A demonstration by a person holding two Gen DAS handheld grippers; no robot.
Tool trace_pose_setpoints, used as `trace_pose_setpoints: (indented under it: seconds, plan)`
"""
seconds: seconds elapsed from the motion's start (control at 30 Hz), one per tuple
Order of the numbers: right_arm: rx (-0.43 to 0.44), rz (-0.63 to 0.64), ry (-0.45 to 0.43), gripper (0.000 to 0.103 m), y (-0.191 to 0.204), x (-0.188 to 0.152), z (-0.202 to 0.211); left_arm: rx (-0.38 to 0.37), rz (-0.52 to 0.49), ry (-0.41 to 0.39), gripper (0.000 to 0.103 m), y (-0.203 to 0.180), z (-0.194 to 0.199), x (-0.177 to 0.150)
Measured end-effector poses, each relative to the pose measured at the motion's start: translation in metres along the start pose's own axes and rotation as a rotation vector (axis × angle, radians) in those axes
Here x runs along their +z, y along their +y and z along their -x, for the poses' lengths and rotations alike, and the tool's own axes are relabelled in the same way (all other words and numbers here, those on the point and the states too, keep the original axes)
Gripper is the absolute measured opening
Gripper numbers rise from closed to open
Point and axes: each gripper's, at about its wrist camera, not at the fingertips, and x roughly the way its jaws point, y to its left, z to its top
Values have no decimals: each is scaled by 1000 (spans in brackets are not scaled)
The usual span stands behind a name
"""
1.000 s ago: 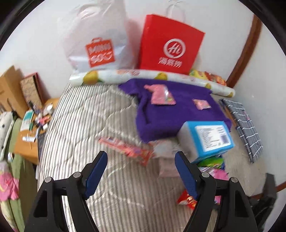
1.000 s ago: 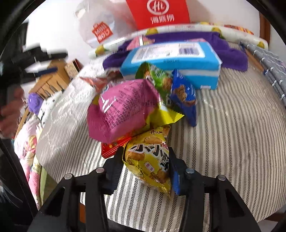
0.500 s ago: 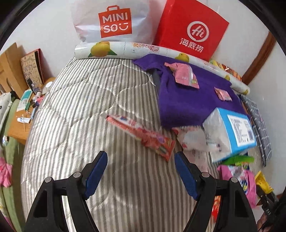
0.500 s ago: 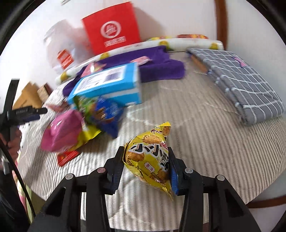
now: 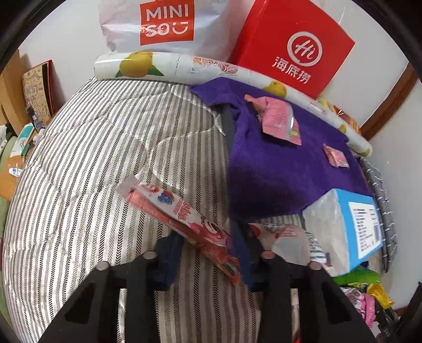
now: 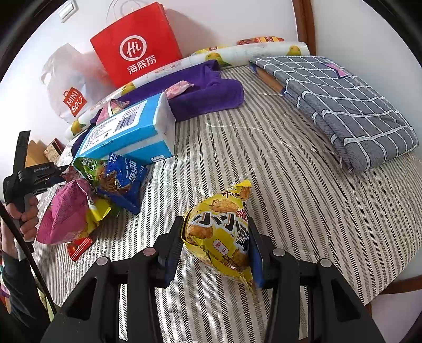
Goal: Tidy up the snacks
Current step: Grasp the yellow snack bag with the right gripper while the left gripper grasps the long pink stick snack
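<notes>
Two grippers: right gripper [image 6: 215, 250] clamps yellow snack bag [image 6: 221, 234]; left gripper [image 5: 208, 253], narrowed, straddles long red snack packet [image 5: 184, 216].

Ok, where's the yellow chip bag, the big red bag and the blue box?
yellow chip bag [image 6: 220, 234], right wrist view, front middle.
red paper bag [image 6: 137, 47], right wrist view, front, by the logo.
blue box [image 6: 124, 129], right wrist view, top face.

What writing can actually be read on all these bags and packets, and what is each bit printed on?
"MINI SO": white plastic bag against the wall.
"Hi" with "海底捞": red paper bag.
"GenRobot.AI": left gripper, seen from the right wrist view.
Large black characters on the yellow snack bag in the right gripper: too distorted to read.
Blue box label and barcode: too small.
Long red snack packet: blurred.
</notes>
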Motion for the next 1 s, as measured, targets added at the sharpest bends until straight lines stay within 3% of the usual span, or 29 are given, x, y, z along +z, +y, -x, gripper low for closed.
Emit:
trace_pose_setpoints:
  seconds: [0.27,0.4,0.57,0.73,0.9,1.0]
  plan:
    - [2,10,-14,44,6,-1,5,-40,-34,4,21,4,37,-15]
    - [8,17,-26,44,9,-5,13,-28,-65,3,20,2,57,-29]
    - [11,18,-30,44,10,-9,19,-83,-123,41,20,-11,77,-53]
    - [15,18,-20,44,9,-12,19,-95,-198,118,23,-38,59,-73]
    - [17,29,-15,44,11,-13,20,-46,-227,112,28,-52,40,-76]
    - [7,40,-18,44,11,-12,19,-17,-243,120,37,-58,32,-81]
